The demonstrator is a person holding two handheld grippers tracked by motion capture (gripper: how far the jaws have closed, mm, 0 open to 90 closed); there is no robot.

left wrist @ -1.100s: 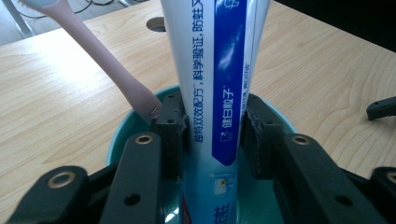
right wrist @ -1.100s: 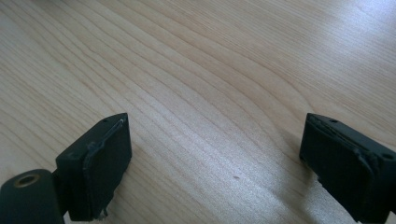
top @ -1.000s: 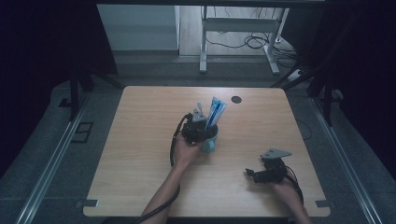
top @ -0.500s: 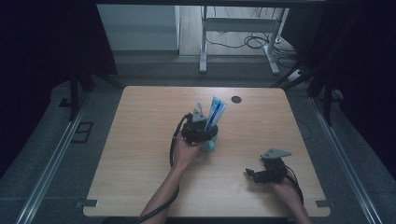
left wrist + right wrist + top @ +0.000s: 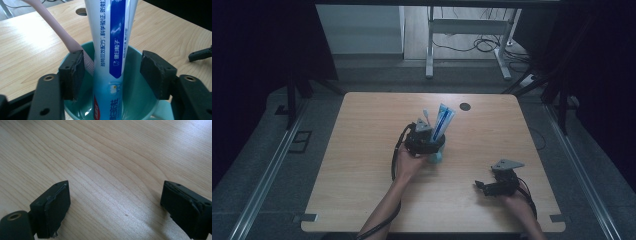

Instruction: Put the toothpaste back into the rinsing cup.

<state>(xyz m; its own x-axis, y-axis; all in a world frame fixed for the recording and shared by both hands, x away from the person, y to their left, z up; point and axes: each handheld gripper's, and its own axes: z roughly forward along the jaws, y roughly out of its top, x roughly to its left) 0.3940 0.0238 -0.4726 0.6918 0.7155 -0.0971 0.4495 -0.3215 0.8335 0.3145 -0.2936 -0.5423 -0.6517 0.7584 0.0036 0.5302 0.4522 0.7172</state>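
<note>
The wooden tabletop (image 5: 362,165) carried a teal cup (image 5: 135,82) near its middle. In the cup stood a toothpaste tube (image 5: 110,50) and a pink toothbrush (image 5: 62,37). The left gripper (image 5: 112,72) had just been opening, its jaws apart around the tube without touching it. The right gripper (image 5: 115,202) lay well apart, jaws wide over bare wood.

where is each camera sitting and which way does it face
High view: above the person's side, looking forward and down on the table; both forearms, left tongs, right tongs.
Left gripper view: rides the left tongs, jaws open, just widened, around the toothpaste tube in the teal cup.
Right gripper view: rides the open right tongs, facing bare tabletop.
Shared: cup and tube.
</note>
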